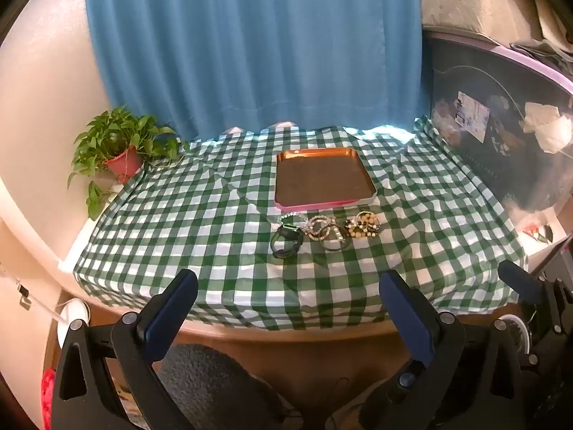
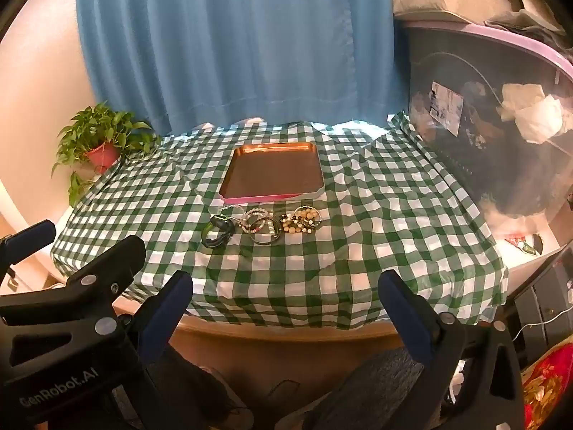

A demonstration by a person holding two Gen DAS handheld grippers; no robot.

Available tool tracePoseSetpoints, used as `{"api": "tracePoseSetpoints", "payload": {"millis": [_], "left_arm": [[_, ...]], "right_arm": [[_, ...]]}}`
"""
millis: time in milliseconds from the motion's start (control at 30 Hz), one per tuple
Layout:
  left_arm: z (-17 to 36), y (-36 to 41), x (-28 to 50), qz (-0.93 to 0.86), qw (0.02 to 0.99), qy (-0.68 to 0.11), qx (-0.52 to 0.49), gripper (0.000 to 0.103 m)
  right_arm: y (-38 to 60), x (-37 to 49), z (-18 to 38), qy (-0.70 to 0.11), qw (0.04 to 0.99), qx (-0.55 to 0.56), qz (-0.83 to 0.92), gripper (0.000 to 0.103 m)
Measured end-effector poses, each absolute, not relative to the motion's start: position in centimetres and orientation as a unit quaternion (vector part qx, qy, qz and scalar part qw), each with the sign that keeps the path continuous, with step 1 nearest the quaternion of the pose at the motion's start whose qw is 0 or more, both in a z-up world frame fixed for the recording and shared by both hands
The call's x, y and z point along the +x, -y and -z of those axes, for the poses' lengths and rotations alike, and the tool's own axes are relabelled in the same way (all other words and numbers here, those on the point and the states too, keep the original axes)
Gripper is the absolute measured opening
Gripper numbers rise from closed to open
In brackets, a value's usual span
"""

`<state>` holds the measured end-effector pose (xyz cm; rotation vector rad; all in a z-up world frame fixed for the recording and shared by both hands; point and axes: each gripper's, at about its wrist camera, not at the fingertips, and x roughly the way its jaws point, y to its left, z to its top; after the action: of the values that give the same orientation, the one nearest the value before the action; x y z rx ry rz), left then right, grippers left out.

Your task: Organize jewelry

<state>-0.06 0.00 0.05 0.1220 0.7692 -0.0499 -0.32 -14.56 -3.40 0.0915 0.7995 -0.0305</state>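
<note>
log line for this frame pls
left gripper: open, empty | right gripper: open, empty | jewelry: on checked cloth, before tray | tray: empty

Warm dim light; glare along curtain (image 1: 250, 53) hem; fisheye-bent edges

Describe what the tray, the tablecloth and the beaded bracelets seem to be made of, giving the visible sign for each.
Tray: probably metal or glossy plastic, copper-toned, since its raised rim catches the light.
Tablecloth: thin woven fabric, matt, green-and-white check; it creases and drapes over the edge.
Beaded bracelets: round cream and dark beads, possibly wood or stone; too small to tell.
</note>
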Motion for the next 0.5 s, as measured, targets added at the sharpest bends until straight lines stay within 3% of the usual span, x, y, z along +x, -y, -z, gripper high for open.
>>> {"api": "tracePoseSetpoints", "payload": {"millis": [500], "left_arm": [[-0.16,0.09,-0.23,0.026,0.926,-0.371,0.063,0.101]], "right_arm": [[14.62,-0.84,3.18,-0.386,0.921,0.048,0.011,0.103]]}}
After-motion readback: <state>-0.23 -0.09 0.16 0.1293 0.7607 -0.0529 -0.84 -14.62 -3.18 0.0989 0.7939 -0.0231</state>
